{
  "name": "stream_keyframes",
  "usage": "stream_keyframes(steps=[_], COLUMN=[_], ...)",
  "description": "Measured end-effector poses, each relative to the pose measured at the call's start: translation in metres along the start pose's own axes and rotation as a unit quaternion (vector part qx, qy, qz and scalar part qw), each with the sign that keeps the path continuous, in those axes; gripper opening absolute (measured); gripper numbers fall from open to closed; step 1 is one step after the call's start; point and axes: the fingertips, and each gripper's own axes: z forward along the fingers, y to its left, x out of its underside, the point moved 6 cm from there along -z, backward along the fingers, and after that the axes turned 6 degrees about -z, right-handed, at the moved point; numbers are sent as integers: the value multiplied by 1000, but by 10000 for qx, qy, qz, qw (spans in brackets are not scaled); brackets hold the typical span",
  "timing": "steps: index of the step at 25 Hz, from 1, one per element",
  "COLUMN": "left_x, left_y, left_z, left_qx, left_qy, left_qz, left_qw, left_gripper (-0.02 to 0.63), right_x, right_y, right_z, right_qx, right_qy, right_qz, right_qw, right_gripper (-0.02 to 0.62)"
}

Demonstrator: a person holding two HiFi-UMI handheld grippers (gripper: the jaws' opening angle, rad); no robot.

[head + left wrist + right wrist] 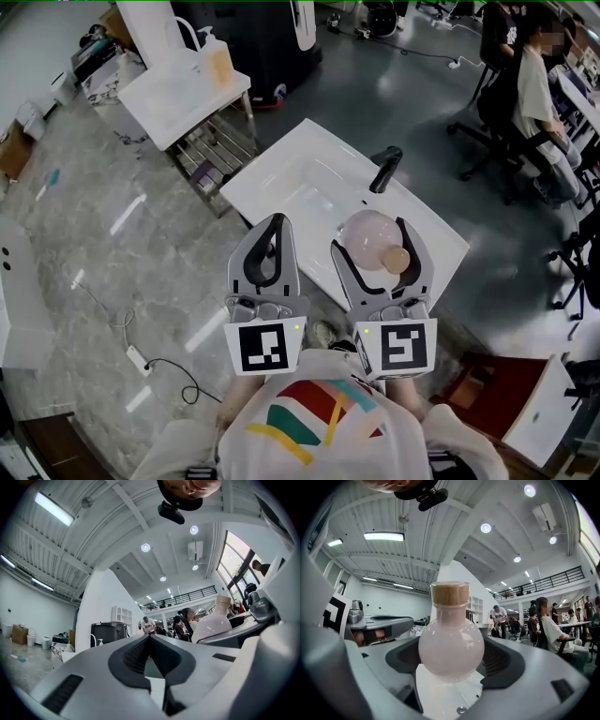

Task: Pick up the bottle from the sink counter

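In the right gripper: a round pink bottle with a light wood stopper on top. Jaws spread just as wide as the bottle's fat belly, with a dark pad pressed on each side. Holds it upright, stopper up. Under it, a patch of white between the jaws. Hard to tell whether the bottle touches anything below or hangs just above.

On the left gripper: jaws closed tight, tip to tip, with nothing between them. Off to the right in the left gripper view, the same pink bottle, standing tall in the other gripper.

From the head view, both grippers side by side, near each other, low in the middle. At the back of each, a marker cube. Just past them, a white sink counter, set at a slant, with a black tap at its far edge. Bottle over the near right part of that counter, on the near side of the tap.

Farther left, a small white table with a pump bottle on it. Grey shiny floor all around. At the far right, people sitting on black chairs. At the very bottom, a white shirt with coloured stripes.
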Motion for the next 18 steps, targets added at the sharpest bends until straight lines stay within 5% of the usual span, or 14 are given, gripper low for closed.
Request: stream_keyframes(steps=[18], left_x=[-1], left_y=[-5], left_z=[2], left_qx=[106], left_qy=[-16], left_qz=[15], left_qw=[9999], left_gripper=[17], right_x=[-1], right_y=[-7], right_z=[-4], right_qx=[90], right_qy=[-2], right_qz=[-41], right_qw=[10000], right_gripper=[390])
